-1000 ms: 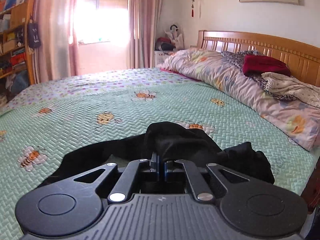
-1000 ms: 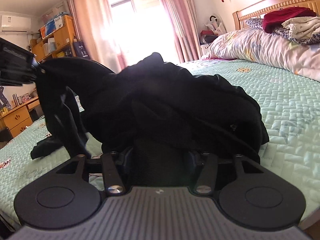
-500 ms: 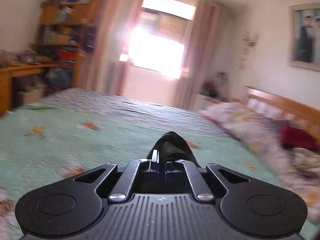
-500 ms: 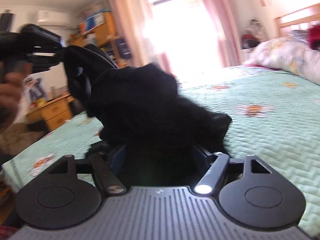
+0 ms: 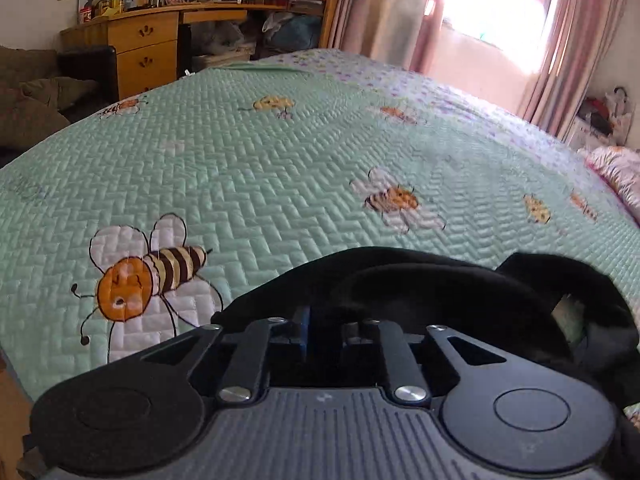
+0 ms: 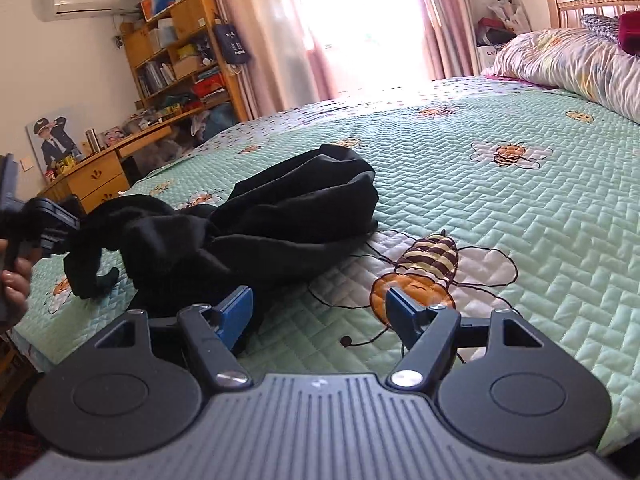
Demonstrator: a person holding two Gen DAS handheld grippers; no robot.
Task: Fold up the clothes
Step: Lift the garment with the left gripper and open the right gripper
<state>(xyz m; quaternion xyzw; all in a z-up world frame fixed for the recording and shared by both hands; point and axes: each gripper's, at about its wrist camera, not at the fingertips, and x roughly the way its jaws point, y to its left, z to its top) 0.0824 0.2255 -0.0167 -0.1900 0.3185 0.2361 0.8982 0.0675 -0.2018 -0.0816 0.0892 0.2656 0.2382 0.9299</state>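
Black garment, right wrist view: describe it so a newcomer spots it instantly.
Start at the bed's green quilt printed with bees. Near its front-left edge lies the black garment, a crumpled heap, one end pinched in the left gripper. It is the only dark, unpatterned thing on the quilt.

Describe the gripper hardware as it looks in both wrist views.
Both match: the left gripper and right gripper have matte black linkage arms with silver pivot screws, round disc-shaped side housings, a ribbed grey base plate with a small logo, and blue finger pads. No cables visible.
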